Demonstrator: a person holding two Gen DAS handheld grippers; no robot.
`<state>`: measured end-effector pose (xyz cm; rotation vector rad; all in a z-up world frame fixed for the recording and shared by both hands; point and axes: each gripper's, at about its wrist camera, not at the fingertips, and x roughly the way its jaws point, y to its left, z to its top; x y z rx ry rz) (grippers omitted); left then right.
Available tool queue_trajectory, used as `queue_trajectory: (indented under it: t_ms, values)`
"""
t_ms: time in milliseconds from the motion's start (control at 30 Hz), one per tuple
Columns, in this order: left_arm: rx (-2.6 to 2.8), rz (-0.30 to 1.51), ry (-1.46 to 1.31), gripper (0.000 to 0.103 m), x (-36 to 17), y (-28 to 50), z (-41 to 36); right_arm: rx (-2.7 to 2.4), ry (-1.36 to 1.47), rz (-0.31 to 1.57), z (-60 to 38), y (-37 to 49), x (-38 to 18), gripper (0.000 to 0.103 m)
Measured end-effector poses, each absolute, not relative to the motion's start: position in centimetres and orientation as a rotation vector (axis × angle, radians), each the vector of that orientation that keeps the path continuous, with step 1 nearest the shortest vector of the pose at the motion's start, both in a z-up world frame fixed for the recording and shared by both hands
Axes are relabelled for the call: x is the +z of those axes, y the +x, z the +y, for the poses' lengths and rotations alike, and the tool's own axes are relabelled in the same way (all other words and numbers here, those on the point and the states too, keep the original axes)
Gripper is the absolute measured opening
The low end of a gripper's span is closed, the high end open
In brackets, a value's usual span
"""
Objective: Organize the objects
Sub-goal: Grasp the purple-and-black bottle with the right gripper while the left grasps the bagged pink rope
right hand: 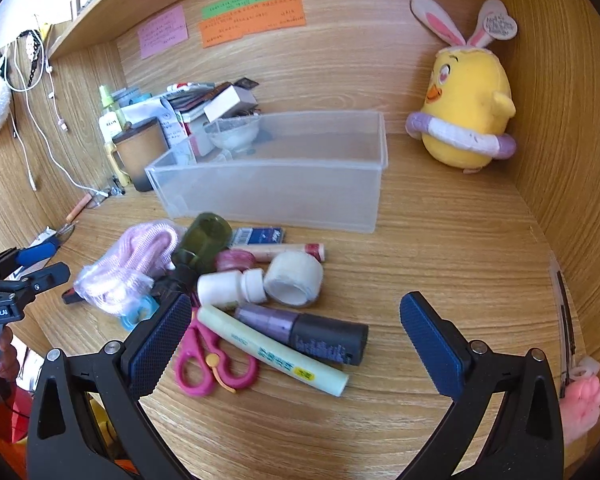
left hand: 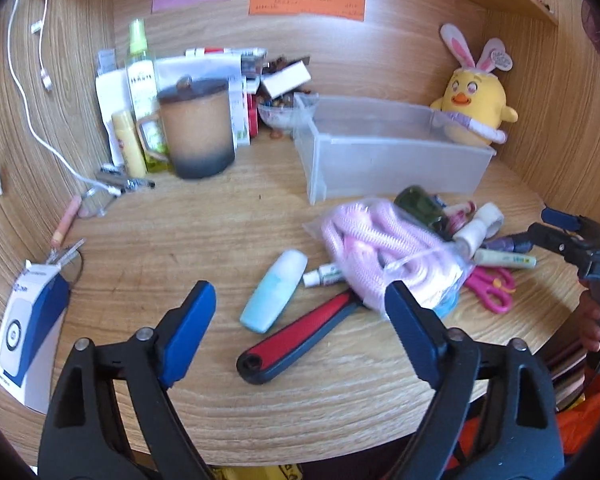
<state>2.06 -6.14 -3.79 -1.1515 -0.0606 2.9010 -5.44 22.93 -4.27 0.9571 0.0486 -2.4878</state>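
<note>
A dozen or so small things lie heaped on the wooden desk (right hand: 440, 240), just in front of a clear plastic bin (right hand: 276, 184) that stands empty. In the heap: pink scissors (right hand: 212, 364), a pale green marker (right hand: 276, 350) lying across a purple-and-black tube (right hand: 304, 330), a white bottle (right hand: 230, 288), a roll of white tape (right hand: 294, 278), a dark green bottle (right hand: 204, 240) and a bagged pink cord (left hand: 384, 252). Left of the bag lie a light blue tube (left hand: 274, 292) and a red-and-black brush (left hand: 300, 336). The left gripper (left hand: 300, 332) hangs over the brush, jaws wide, gripping nothing. The right gripper (right hand: 296, 340) hovers above the marker and the purple-and-black tube, jaws wide too, holding nothing. A yellow plush chick (right hand: 468, 108) sits in the back corner, and a lidded mug (left hand: 198, 128) stands to the bin's left.
</note>
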Motion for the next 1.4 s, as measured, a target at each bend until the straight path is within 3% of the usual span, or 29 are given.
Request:
queue_trajectory:
  t_ms: [133,300,400,500,600,700,833,900,1000,1267,1400]
  values:
    - [2.845,-0.035,-1.214,0.084,-5.7,1.9,-6.0,-2.463,1.011,0.076,23.3,-5.7,-5.4,0.1]
    - [2.789,-0.096,-1.289,0.082,-7.4,1.0,-6.6,-2.428,1.059,0.093,23.3,-5.7,-6.1,0.088]
    - [2.784,-0.102,-1.297,0.076,-7.6,0.9,-6.6,-2.425,1.036,0.124,23.0,-5.3,-6.0,0.084]
    - [2.744,-0.076,-1.304,0.058,-7.3,1.1,-6.0,-2.416,1.007,0.139,22.5,-5.2,-5.8,0.083]
    - [2.735,-0.039,-1.314,0.057,-6.7,1.4,-5.6,-2.415,0.997,0.151,22.0,-5.5,-5.8,0.083]
    - [2.734,-0.079,-1.288,0.062,-5.2,1.5,-5.9,-2.418,0.996,0.163,22.0,-5.9,-5.8,0.083]
    - [2.73,-0.192,-1.235,0.091,-2.7,0.7,-6.4,-2.423,0.99,0.215,22.1,-6.3,-5.8,0.081]
    - [2.714,-0.236,-1.231,0.098,-1.9,-0.3,-5.9,-2.409,0.999,0.237,22.2,-6.6,-6.0,0.071]
    - [2.688,-0.181,-1.264,0.098,-1.5,-2.3,-3.9,-2.392,1.036,0.245,22.4,-7.4,-6.6,0.064]
    - [2.677,-0.036,-1.42,0.099,-4.1,-6.9,0.4,-2.385,1.061,0.203,24.1,-8.0,-7.0,0.06]
    - [2.678,-0.065,-1.442,0.099,-4.9,-7.0,-0.3,-2.415,1.106,0.2,25.3,-8.4,-7.4,0.055]
